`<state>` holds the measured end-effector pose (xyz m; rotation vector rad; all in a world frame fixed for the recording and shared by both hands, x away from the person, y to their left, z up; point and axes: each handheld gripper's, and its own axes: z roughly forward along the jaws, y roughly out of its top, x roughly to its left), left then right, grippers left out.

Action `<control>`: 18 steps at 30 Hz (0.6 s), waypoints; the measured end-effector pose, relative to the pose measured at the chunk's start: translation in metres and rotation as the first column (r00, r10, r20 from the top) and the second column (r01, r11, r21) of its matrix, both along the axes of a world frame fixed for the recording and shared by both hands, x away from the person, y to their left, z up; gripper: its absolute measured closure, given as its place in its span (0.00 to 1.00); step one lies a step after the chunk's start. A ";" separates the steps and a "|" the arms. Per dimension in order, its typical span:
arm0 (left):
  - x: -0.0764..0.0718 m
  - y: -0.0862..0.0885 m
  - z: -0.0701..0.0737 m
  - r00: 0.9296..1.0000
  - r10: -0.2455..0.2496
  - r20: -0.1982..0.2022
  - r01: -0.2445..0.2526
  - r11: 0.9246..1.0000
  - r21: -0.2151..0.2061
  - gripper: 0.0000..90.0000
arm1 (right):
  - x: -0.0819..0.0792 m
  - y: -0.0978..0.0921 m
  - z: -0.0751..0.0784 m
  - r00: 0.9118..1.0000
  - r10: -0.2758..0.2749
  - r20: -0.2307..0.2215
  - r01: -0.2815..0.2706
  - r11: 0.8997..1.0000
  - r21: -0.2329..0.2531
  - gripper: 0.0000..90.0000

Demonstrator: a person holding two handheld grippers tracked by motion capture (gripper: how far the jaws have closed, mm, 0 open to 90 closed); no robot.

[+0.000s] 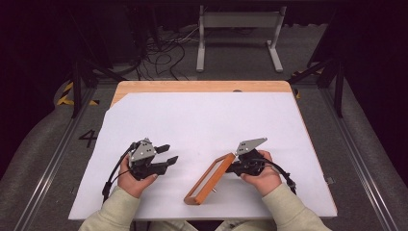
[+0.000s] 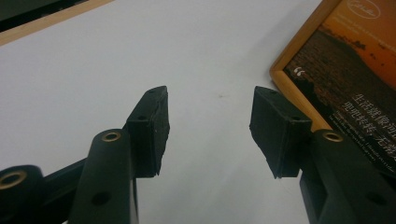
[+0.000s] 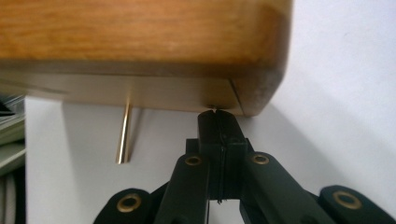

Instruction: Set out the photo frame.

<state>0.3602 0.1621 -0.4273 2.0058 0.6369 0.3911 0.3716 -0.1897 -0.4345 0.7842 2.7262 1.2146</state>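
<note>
Hidden: the picture frame (image 3: 140,51) runs off the top and left of the right gripper view; its back is blurred, and whether the pressed-together jaws pinch any part of it can't be told.
Frame: orange-brown wood, rectangular, propped tilted on the white sheet (image 1: 202,120) over the counter (image 1: 202,86); a thin brass peg (image 3: 123,135) juts from its back.
Print: sunset photo with small white lettering, cropped.
Right gripper (image 1: 235,167): jaws clenched, tips at the frame's lower back edge.
Left gripper (image 2: 210,116): matte black jaws released, just beside the frame.

Lab: floor cables (image 1: 163,53), rails (image 1: 48,168)
</note>
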 end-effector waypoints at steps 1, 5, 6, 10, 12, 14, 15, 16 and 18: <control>0.000 0.000 0.000 1.000 -0.002 0.001 0.002 1.000 0.002 0.53 | 0.003 0.001 0.000 1.000 -0.004 0.000 0.004 1.000 0.001 1.00; 0.000 0.000 0.000 1.000 0.001 0.001 -0.001 1.000 0.000 0.53 | 0.013 0.008 0.002 1.000 -0.012 -0.005 0.012 1.000 0.019 1.00; 0.000 0.000 0.000 1.000 0.002 0.000 -0.002 1.000 0.000 0.53 | 0.016 0.011 0.002 1.000 -0.011 -0.005 0.011 1.000 0.020 1.00; 0.000 0.001 0.000 1.000 0.005 -0.001 -0.005 1.000 -0.002 0.53 | 0.022 0.018 0.003 1.000 -0.004 -0.005 0.004 1.000 0.014 1.00; 0.000 0.002 0.000 1.000 0.006 -0.003 -0.006 1.000 -0.003 0.53 | 0.027 0.024 0.003 1.000 -0.001 -0.009 0.001 1.000 0.009 1.00; 0.000 0.002 0.000 1.000 0.008 -0.003 -0.008 1.000 -0.007 0.53 | 0.032 0.028 0.004 1.000 0.002 -0.009 -0.002 1.000 0.005 1.00; 0.001 0.003 0.000 1.000 0.006 0.000 -0.006 1.000 -0.005 0.53 | 0.034 0.030 0.004 1.000 0.003 -0.012 -0.003 1.000 0.007 1.00; 0.001 0.003 0.000 1.000 0.006 0.000 -0.006 1.000 -0.006 0.53 | 0.035 0.031 0.004 1.000 0.007 -0.015 -0.007 1.000 0.011 1.00; 0.000 0.003 0.000 1.000 0.010 -0.001 -0.010 1.000 -0.009 0.53 | 0.037 0.035 0.005 1.000 0.010 -0.013 -0.010 1.000 0.008 1.00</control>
